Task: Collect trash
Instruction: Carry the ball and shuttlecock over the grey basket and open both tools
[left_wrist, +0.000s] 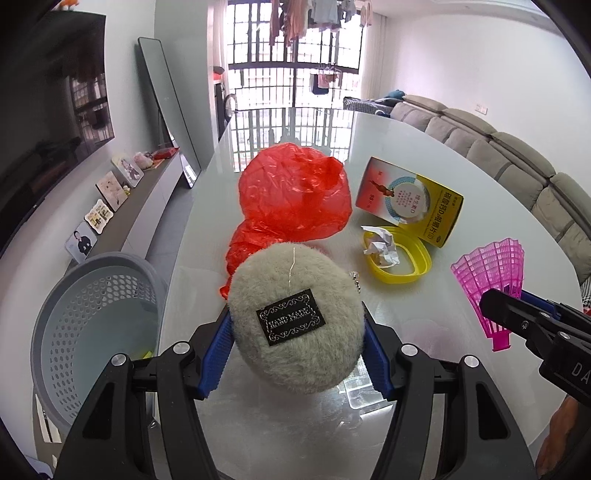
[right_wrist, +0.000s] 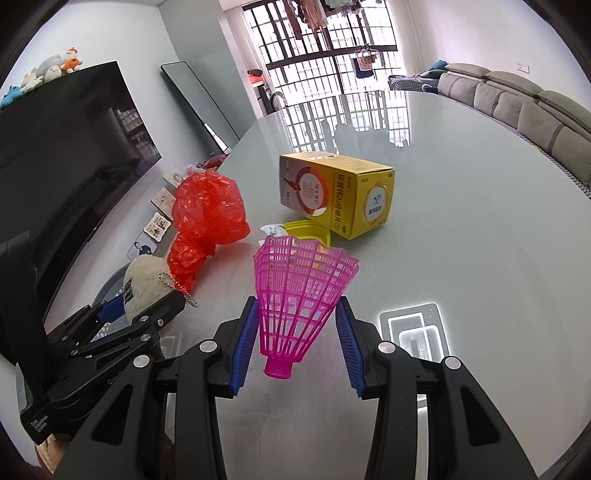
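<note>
My left gripper (left_wrist: 295, 332) is shut on a grey fluffy pompom (left_wrist: 295, 317) with a black "HAND MADE" label and a small ball chain, held above the near edge of the white table (left_wrist: 424, 147). My right gripper (right_wrist: 297, 306) is shut on a pink plastic shuttlecock (right_wrist: 303, 291), skirt pointing away, lifted off the table. On the table lie a crumpled red plastic bag (left_wrist: 291, 195), a yellow box (left_wrist: 410, 201) on its side, and a yellow lid (left_wrist: 406, 275) with a crumpled paper ball (left_wrist: 380, 245) in it. The right gripper (left_wrist: 508, 301) also shows at the right of the left wrist view.
A grey perforated basket (left_wrist: 96, 314) stands on the floor just left of the table's near corner. A dark TV (right_wrist: 74, 147), a low cabinet with picture frames (left_wrist: 110, 192) and a leaning mirror (left_wrist: 166, 107) line the left wall. A grey sofa (left_wrist: 517, 158) runs along the right.
</note>
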